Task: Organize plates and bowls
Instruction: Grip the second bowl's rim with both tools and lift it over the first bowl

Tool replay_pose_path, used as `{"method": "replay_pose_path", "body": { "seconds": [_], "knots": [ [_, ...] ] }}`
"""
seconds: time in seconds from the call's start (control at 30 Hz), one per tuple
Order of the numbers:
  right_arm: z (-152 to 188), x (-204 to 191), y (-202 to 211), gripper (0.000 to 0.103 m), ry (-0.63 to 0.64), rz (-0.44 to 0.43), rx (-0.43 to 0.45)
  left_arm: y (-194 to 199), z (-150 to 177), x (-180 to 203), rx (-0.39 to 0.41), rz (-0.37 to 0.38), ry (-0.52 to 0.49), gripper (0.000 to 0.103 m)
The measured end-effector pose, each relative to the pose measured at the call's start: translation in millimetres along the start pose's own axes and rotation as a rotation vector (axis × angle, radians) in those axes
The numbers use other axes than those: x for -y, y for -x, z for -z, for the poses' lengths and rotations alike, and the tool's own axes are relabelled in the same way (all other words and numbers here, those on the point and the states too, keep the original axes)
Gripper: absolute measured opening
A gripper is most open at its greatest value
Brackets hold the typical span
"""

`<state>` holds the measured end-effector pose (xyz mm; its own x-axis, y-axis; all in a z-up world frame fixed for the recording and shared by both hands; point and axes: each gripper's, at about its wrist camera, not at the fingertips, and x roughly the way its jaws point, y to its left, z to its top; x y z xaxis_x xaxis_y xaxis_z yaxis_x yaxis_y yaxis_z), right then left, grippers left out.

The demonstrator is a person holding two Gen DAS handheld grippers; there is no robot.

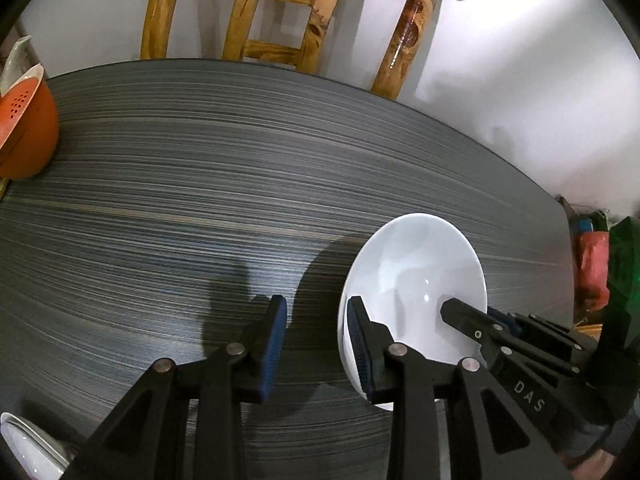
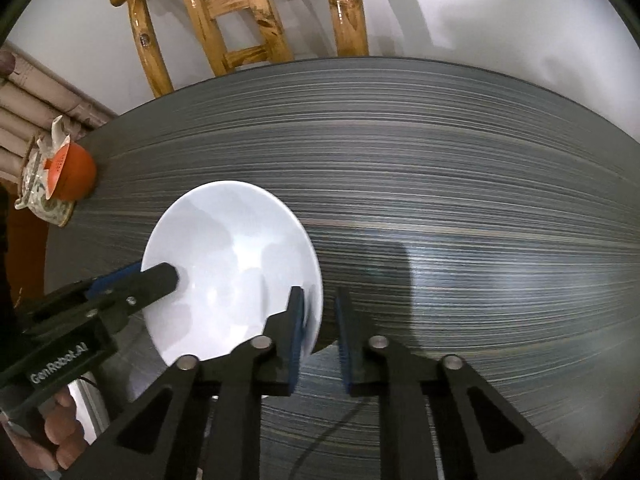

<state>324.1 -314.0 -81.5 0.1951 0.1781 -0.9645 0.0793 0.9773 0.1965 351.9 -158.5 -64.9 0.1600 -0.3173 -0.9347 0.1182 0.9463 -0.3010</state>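
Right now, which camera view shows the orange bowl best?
The right wrist view shows it best: the orange bowl appears whole, lying tipped at the table's far left edge beside a patterned dish. The left wrist view shows only part of the orange bowl, cut off by the picture's left edge.

bowl (image 1: 416,280) on table (image 1: 200,184), chair (image 1: 280,12) behind

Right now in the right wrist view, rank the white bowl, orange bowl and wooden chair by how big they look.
1. white bowl, though it is nearest the camera
2. wooden chair, partly cut off
3. orange bowl
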Motion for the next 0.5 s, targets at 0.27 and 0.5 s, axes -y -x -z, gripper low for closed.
{"method": "replay_pose_path", "body": {
  "seconds": [0.27,0.5],
  "knots": [
    [7.2,-8.9,4.7,0.008,0.008,-0.001,0.001,1.0,6.8,11.0,-0.016,0.002,-0.051,0.010],
    [21.0,-10.5,8.5,0.007,-0.006,-0.012,-0.011,9.6,18.0,8.4,-0.021,0.010,-0.065,0.010]
  ]
}}
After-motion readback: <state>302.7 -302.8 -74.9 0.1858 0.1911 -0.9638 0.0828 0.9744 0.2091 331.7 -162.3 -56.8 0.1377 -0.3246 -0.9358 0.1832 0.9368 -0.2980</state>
